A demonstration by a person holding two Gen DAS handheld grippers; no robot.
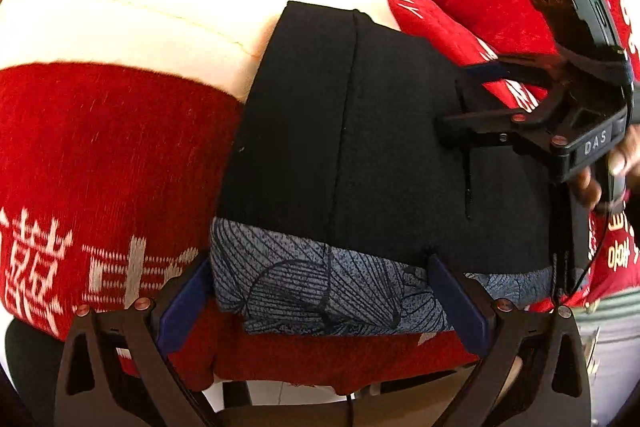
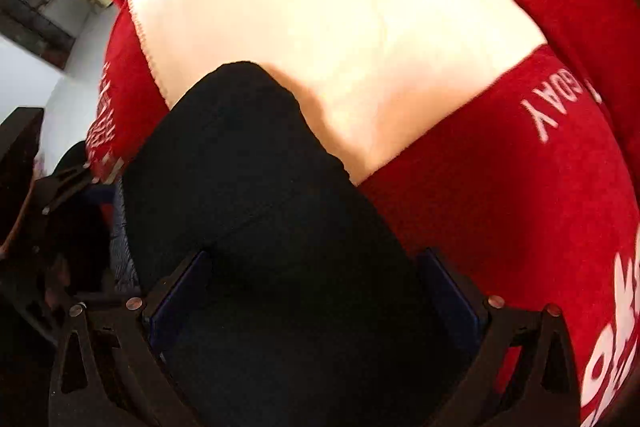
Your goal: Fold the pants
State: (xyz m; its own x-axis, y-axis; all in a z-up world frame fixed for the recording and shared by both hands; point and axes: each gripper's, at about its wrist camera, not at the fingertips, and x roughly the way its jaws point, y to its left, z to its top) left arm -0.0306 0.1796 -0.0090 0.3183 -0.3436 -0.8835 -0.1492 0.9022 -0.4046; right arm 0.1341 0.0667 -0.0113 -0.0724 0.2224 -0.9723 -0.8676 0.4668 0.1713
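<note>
The black pants (image 1: 380,131) lie folded on a red and cream blanket, with a blue-grey leaf-print band (image 1: 320,287) along the near edge. My left gripper (image 1: 324,295) is open, its fingers either side of the print band. My right gripper (image 1: 460,103) comes in from the right in the left wrist view, its fingers open over the pants' right edge. In the right wrist view my right gripper (image 2: 316,291) is open with the black pants (image 2: 248,187) filling the space between its fingers. Whether the fingers touch the cloth I cannot tell.
The red blanket with white lettering (image 1: 100,167) and its cream panel (image 1: 160,7) cover the surface under the pants; it also shows in the right wrist view (image 2: 500,187). The left gripper's body (image 2: 48,219) shows dark at the left. A room floor and furniture (image 2: 40,7) lie beyond.
</note>
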